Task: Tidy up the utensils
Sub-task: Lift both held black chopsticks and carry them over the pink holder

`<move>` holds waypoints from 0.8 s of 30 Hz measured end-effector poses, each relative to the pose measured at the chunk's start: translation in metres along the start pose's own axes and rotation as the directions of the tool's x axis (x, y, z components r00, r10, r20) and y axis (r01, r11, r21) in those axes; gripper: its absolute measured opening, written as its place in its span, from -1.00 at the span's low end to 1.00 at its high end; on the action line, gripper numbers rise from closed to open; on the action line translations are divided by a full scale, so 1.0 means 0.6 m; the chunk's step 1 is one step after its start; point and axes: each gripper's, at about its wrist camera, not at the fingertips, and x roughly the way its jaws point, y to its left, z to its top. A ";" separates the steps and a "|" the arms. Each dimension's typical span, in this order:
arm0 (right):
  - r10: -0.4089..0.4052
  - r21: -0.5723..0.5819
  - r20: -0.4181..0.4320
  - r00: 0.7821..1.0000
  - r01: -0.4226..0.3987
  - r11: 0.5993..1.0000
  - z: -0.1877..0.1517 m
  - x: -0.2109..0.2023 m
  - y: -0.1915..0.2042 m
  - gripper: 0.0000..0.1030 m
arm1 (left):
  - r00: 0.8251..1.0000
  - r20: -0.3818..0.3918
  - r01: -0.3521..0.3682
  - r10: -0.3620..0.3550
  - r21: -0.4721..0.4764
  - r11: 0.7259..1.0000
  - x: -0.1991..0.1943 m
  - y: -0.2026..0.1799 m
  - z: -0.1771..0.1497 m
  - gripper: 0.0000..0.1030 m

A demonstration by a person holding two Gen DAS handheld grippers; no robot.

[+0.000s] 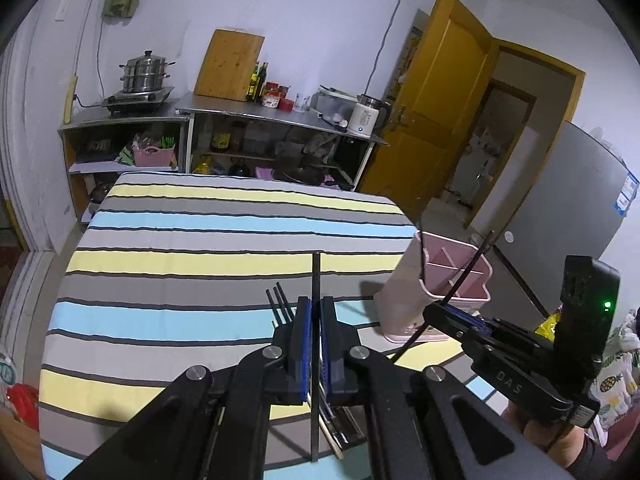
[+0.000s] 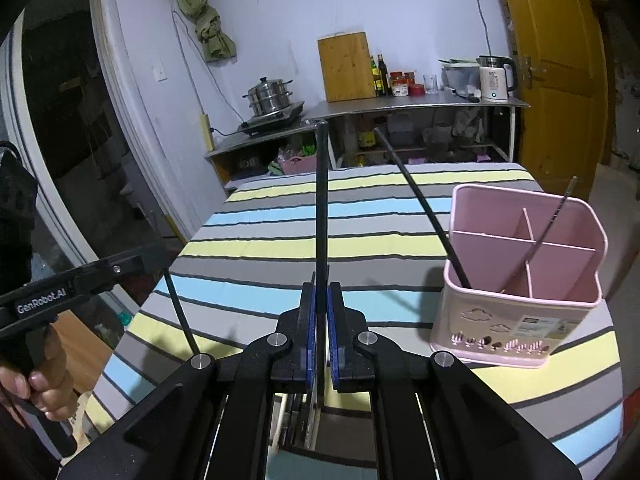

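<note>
Two chopsticks already stand in the pink holder [image 2: 520, 280] — both your grippers' fingers [image 1: 316, 312] [image 2: 321, 300] each clench another chopstick, left of it.

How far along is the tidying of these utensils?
Two dark utensils already stand in the pink holder. Each gripper is shut on another: the left gripper on a black stick, the right gripper on a black rod. Both remain to be dropped in.

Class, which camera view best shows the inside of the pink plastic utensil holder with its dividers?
The right wrist view: the pink plastic utensil holder shows all its compartments from above. The left wrist view shows the holder smaller, partly hidden behind the right gripper.
</note>
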 end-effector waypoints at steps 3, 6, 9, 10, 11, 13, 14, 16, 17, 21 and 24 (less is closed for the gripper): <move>-0.001 0.005 0.009 1.000 0.001 1.000 0.002 -0.010 -0.007 -0.89 | 1.000 0.009 0.011 -0.012 0.006 1.000 -0.014 -0.008 0.003 -0.93; -0.004 0.007 0.020 1.000 0.004 1.000 0.002 -0.022 -0.008 -0.89 | 1.000 0.018 0.025 -0.025 0.011 1.000 -0.027 -0.019 0.007 -0.93; -0.008 0.010 0.034 0.999 0.008 1.000 0.001 -0.037 -0.012 -0.89 | 0.999 0.025 0.041 -0.041 0.023 0.999 -0.038 -0.028 0.012 -0.93; -0.009 0.011 0.038 0.999 0.009 1.000 0.000 -0.043 -0.015 -0.89 | 0.999 0.027 0.043 -0.044 0.027 0.999 -0.041 -0.034 0.014 -0.93; -0.011 0.013 0.043 0.999 0.011 1.000 0.000 -0.048 -0.018 -0.89 | 0.999 0.029 0.045 -0.045 0.031 0.999 -0.042 -0.038 0.017 -0.93; -0.016 0.022 0.054 0.998 0.015 1.000 0.002 -0.059 -0.025 -0.89 | 0.998 0.031 0.053 -0.054 0.038 0.998 -0.044 -0.048 0.020 -0.93; -0.017 0.025 0.058 0.998 0.016 1.000 0.002 -0.064 -0.029 -0.89 | 0.998 0.032 0.059 -0.061 0.040 0.997 -0.044 -0.054 0.022 -0.93; -0.024 0.034 0.069 0.997 0.022 0.999 0.003 -0.077 -0.037 -0.89 | 0.997 0.034 0.070 -0.072 0.049 0.996 -0.044 -0.064 0.026 -0.93; -0.029 0.039 0.075 0.997 0.026 0.999 0.004 -0.084 -0.042 -0.89 | 0.996 0.035 0.077 -0.079 0.055 0.996 -0.044 -0.072 0.030 -0.93; -0.051 0.056 0.100 0.994 0.045 0.997 0.012 -0.109 -0.059 -0.89 | 0.994 0.037 0.104 -0.107 0.079 0.991 -0.043 -0.097 0.043 -0.93; -0.069 0.067 0.121 0.990 0.061 0.996 0.021 -0.130 -0.073 -0.89 | 0.991 0.038 0.127 -0.132 0.096 0.987 -0.037 -0.120 0.061 -0.93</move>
